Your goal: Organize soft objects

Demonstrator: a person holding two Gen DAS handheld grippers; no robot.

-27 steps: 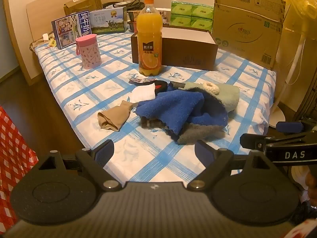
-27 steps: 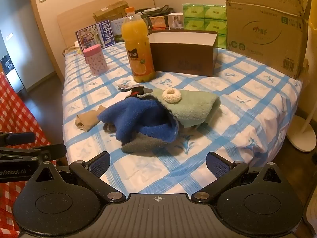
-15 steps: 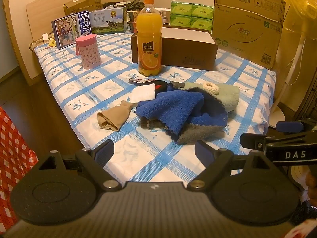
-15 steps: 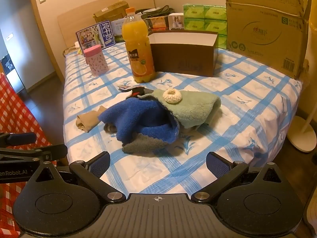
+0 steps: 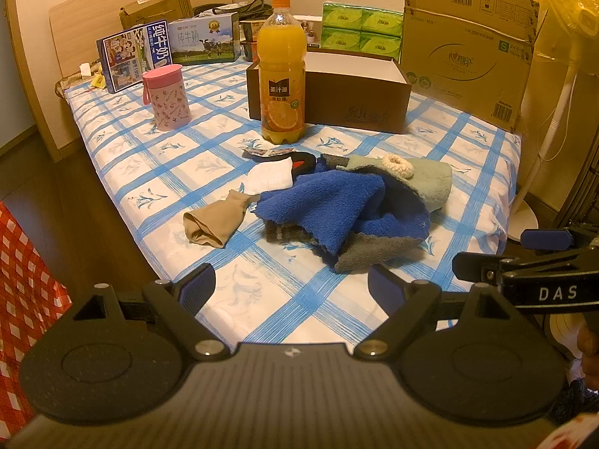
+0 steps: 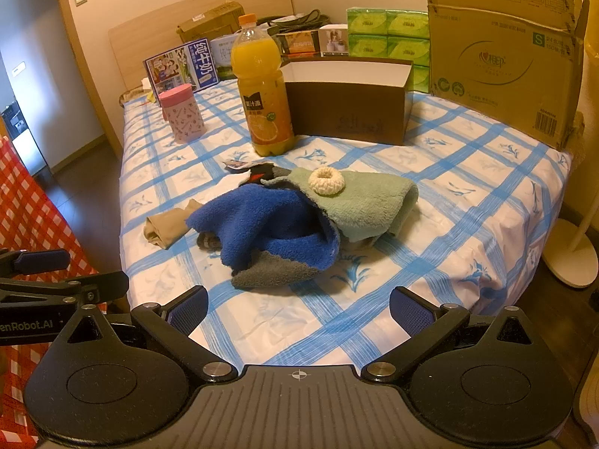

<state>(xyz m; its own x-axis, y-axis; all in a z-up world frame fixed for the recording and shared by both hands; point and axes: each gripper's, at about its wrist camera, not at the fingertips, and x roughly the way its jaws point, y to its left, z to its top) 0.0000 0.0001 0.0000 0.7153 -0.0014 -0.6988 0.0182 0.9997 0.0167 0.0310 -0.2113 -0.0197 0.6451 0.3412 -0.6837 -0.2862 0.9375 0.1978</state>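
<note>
A pile of soft things lies on the checked bed: a blue towel point(image 5: 329, 205) point(image 6: 269, 220), a grey cloth point(image 5: 374, 252) point(image 6: 273, 275) under it, a pale green cloth point(image 5: 430, 179) point(image 6: 367, 202) with a cream scrunchie point(image 5: 398, 162) point(image 6: 326, 182) on top, a white cloth point(image 5: 270, 179), and a beige stocking point(image 5: 211, 220) point(image 6: 164, 228). My left gripper point(image 5: 290, 290) is open and empty, short of the pile. My right gripper point(image 6: 299, 308) is open and empty, also short of the pile.
An open brown box point(image 5: 355, 93) point(image 6: 348, 108) stands behind an orange juice bottle point(image 5: 282, 75) point(image 6: 264, 93). A pink cup point(image 5: 166, 97) point(image 6: 182, 114) stands to the left. Cartons and a large cardboard box point(image 5: 464, 45) line the back. A fan stand point(image 6: 572, 247) is at the right.
</note>
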